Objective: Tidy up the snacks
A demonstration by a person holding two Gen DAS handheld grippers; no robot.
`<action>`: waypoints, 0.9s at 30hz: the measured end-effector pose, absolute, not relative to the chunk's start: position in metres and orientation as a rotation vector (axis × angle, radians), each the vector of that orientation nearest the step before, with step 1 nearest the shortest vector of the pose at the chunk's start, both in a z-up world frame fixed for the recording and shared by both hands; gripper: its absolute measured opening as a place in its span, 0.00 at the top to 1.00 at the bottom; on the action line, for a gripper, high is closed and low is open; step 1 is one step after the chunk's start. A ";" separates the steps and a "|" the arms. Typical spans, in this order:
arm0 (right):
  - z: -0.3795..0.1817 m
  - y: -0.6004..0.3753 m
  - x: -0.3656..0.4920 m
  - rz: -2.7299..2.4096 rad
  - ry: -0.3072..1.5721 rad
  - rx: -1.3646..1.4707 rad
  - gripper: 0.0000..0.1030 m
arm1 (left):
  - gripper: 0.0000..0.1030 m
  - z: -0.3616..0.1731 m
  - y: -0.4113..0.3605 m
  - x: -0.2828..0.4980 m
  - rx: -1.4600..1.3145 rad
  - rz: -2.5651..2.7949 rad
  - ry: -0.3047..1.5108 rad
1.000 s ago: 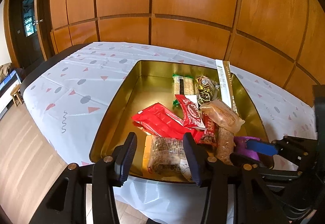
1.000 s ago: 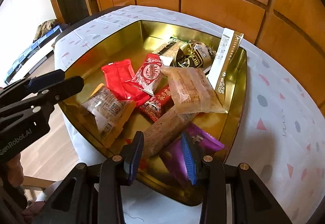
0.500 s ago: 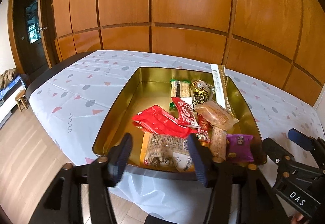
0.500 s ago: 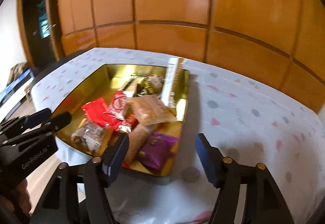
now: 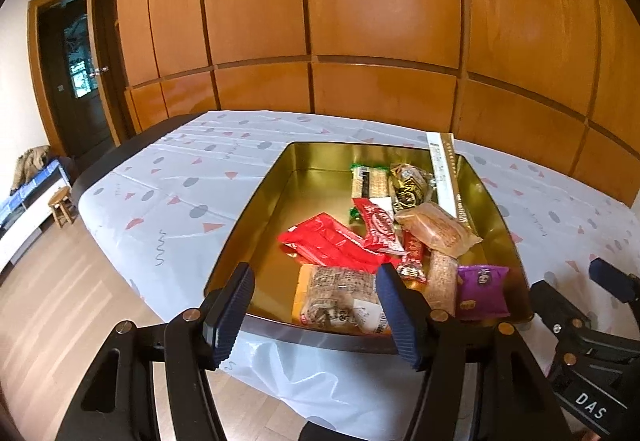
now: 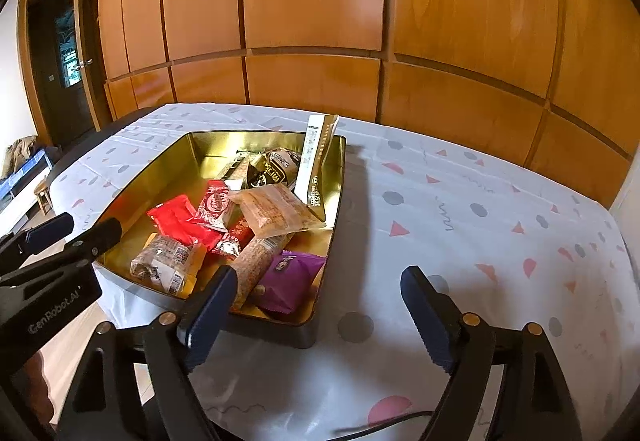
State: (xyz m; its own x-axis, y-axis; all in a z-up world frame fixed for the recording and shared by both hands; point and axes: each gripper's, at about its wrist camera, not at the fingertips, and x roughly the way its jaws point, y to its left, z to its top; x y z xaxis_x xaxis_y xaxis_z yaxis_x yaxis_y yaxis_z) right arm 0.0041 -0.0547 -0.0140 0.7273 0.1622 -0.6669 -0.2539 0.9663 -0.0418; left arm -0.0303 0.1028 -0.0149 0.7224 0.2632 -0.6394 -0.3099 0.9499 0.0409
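We hold both grippers back from the near edge of the table (image 6: 460,201), each tilted downward toward the gold tin tray (image 5: 256,209). The left gripper (image 5: 316,311) has its jaws wide apart, nothing between the pads; through the gap we see the near rim of the tray and the brown-and-yellow packet (image 5: 340,299) lying inside it. The right gripper (image 6: 316,315) sits off the tray's near right corner, over the patterned tablecloth (image 6: 500,241); its jaws have just been opening and stand apart, empty. The snacks all lie in the tray: purple packet (image 6: 290,279) in the near right corner, a long tan bar (image 6: 256,265) just beside it, red wrappers (image 5: 332,241) in the middle, a clear-wrapped cake (image 6: 276,209) on top of the pile, a white-and-gold stick pack (image 6: 318,157) leaning on the right wall. Wood panelling (image 5: 360,21) stands behind the table.
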 end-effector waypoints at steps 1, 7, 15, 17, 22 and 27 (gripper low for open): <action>-0.014 -0.054 0.003 0.230 0.719 -0.134 0.18 | 0.38 -0.015 0.103 -0.030 -0.071 0.316 0.697; -0.012 -0.053 0.001 0.227 0.704 -0.142 0.17 | 0.38 -0.015 0.106 -0.032 -0.100 0.313 0.693; -0.012 -0.051 0.001 0.227 0.702 -0.142 0.17 | 0.38 -0.014 0.106 -0.032 -0.097 0.314 0.679; -0.013 -0.051 0.002 0.229 0.703 -0.143 0.17 | 0.38 -0.014 0.105 -0.031 -0.098 0.312 0.683; -0.013 -0.049 0.002 0.232 0.702 -0.146 0.17 | 0.38 -0.014 0.104 -0.031 -0.096 0.314 0.681; -0.013 -0.049 0.002 0.235 0.700 -0.144 0.16 | 0.38 -0.014 0.104 -0.032 -0.092 0.318 0.673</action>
